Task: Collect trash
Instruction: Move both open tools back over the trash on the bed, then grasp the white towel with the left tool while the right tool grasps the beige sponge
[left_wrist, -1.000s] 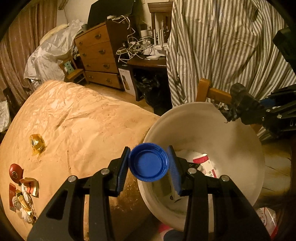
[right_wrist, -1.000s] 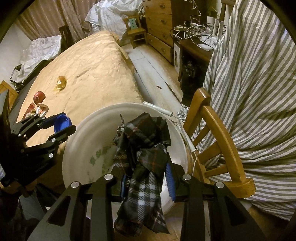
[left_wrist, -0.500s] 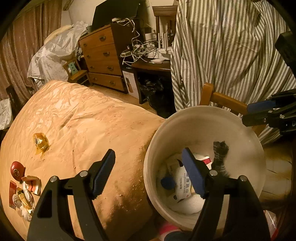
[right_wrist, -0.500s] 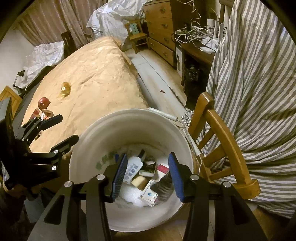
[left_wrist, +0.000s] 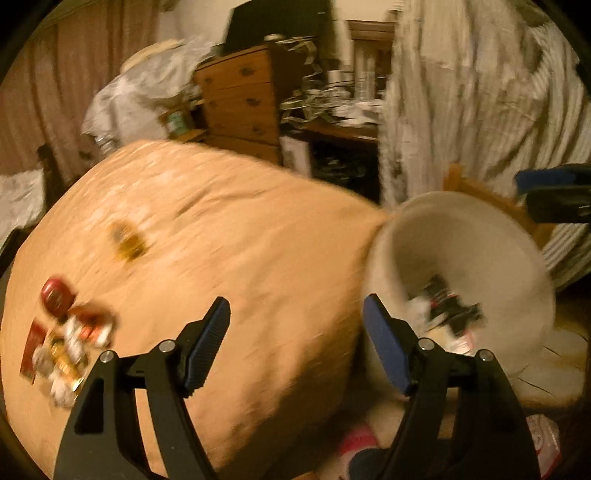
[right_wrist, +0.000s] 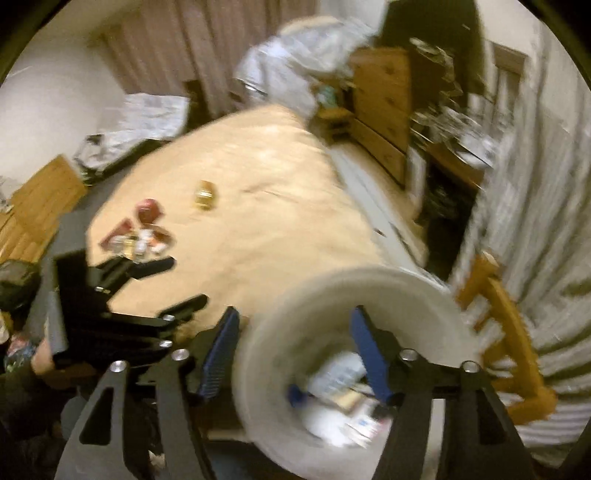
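Trash splits two ways: some sits in the white bin (right_wrist: 369, 295), a pile (left_wrist: 66, 339) remains on the tan table (left_wrist: 240, 258). Left gripper (left_wrist: 295, 347) released, empty; right gripper (right_wrist: 295, 354) jaws have just been opening, nothing between them, above the bin. Pile lies left of the left gripper, amber wrapper (left_wrist: 127, 240) farther back. Roughly halfway, I'd judge.

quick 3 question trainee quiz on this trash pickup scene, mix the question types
1. True or false: the left gripper holds a bottle cap.
2. Where does the remaining pile of wrappers lie? A) in the white bin B) on the tan cover, near its left edge in the left wrist view C) on the wooden chair
3. Fill in: the white bin stands beside a wooden ____.

Key: 1 false, its jaws are open and empty; 2 B; 3 chair.
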